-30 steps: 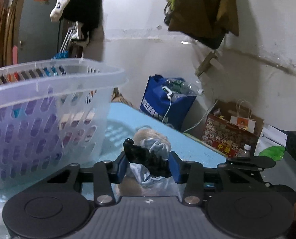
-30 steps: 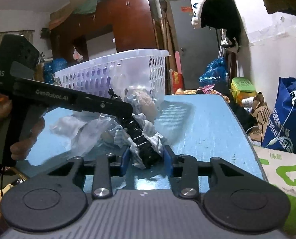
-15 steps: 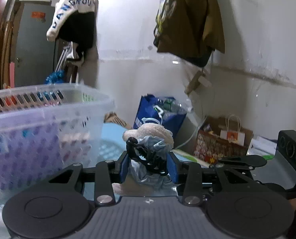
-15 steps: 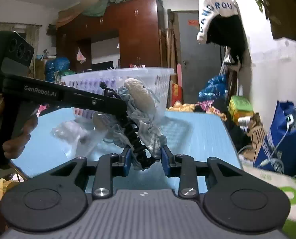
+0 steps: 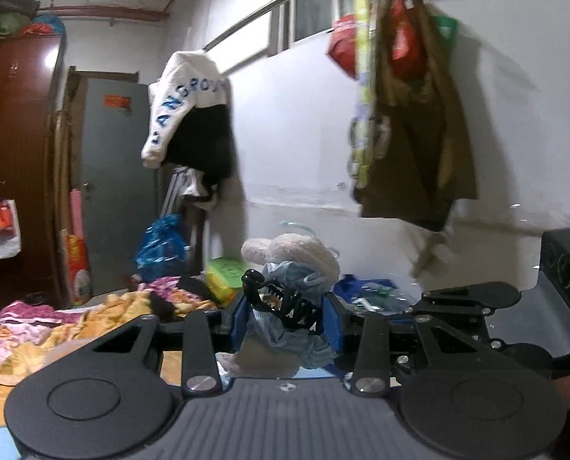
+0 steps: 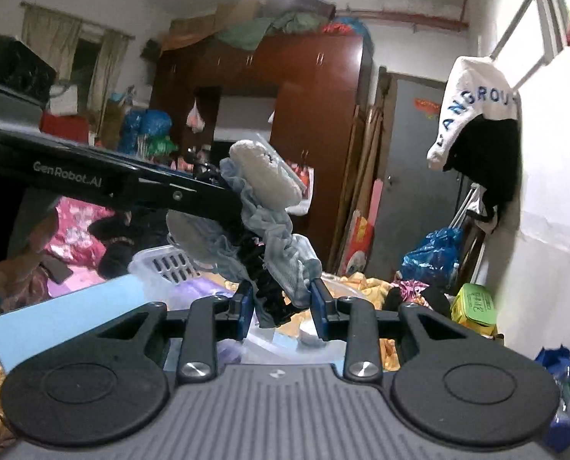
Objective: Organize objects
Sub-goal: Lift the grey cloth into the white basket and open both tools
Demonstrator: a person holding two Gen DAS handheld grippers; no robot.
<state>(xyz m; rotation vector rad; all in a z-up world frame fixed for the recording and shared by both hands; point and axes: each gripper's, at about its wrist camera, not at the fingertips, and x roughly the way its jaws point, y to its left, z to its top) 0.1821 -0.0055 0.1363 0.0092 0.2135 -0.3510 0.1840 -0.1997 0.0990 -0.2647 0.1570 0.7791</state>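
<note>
Both grippers hold one bundle in the air: a cream plush toy [image 5: 296, 247] wrapped in pale blue-grey cloth [image 5: 285, 329] with a black claw hair clip [image 5: 281, 301]. My left gripper [image 5: 285, 316] is shut on the bundle from one side. My right gripper [image 6: 281, 304] is shut on its lower end, the cloth [image 6: 269, 226] and plush [image 6: 264, 176] rising above it. The left gripper's black arm [image 6: 105, 182] reaches in from the left in the right wrist view. The white perforated basket [image 6: 162, 264] sits below, behind the bundle, on the light blue table [image 6: 63, 312].
A bed with colourful bedding [image 5: 66, 326] lies beyond the table. A brown wardrobe [image 6: 308, 115], a grey door [image 5: 112, 191] and hanging clothes [image 5: 193, 115] line the walls. Bags [image 6: 430, 257] and a green box [image 6: 474, 306] sit on the floor by the wall.
Both grippers have lifted the bundle together well above the table. The basket has dropped out of the left wrist view and sits low in the right wrist view.
</note>
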